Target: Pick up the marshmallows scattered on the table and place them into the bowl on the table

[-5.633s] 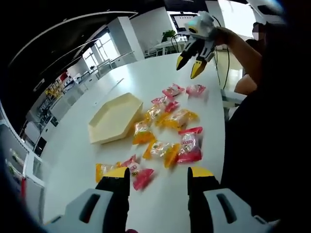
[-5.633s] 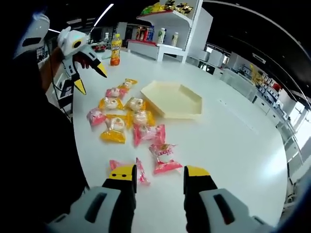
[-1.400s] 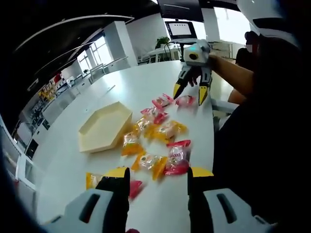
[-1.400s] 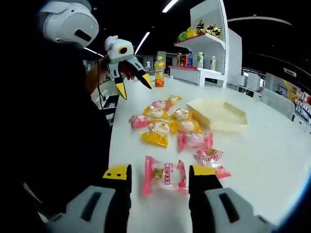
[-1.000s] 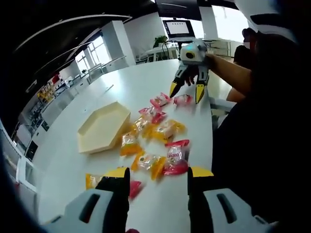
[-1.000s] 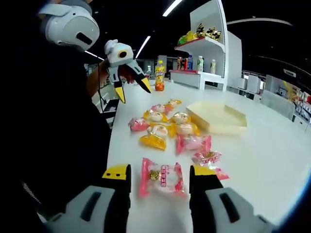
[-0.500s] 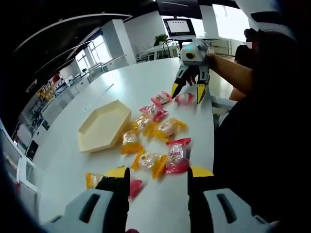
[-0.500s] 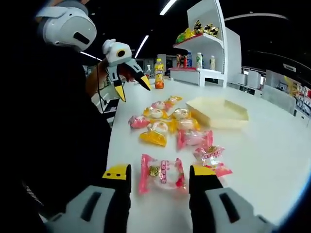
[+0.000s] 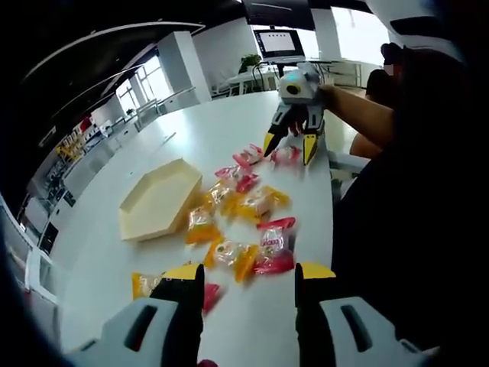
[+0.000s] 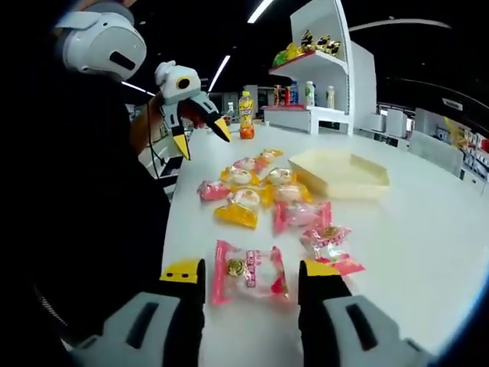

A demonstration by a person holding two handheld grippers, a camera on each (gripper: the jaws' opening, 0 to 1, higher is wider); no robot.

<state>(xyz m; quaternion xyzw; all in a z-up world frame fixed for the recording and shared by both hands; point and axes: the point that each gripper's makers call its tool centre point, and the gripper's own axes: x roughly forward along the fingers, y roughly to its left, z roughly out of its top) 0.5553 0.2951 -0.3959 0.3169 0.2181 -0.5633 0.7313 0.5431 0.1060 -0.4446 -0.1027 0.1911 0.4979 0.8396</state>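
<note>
1. Straddling a pink-wrapped marshmallow packet (image 10: pixel 248 280) on the white table (image 10: pixel 397 229), the right gripper (image 10: pixel 250 275) is spreading wide.
2. Left gripper (image 9: pixel 250 274) is hovering spread — beige hexagonal bowl (image 9: pixel 157 200) ahead-left.

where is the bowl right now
The bowl is the cream hexagonal tray lying empty on the white table, just beyond the marshmallow packets; in the left gripper view it lies left of them.
</note>
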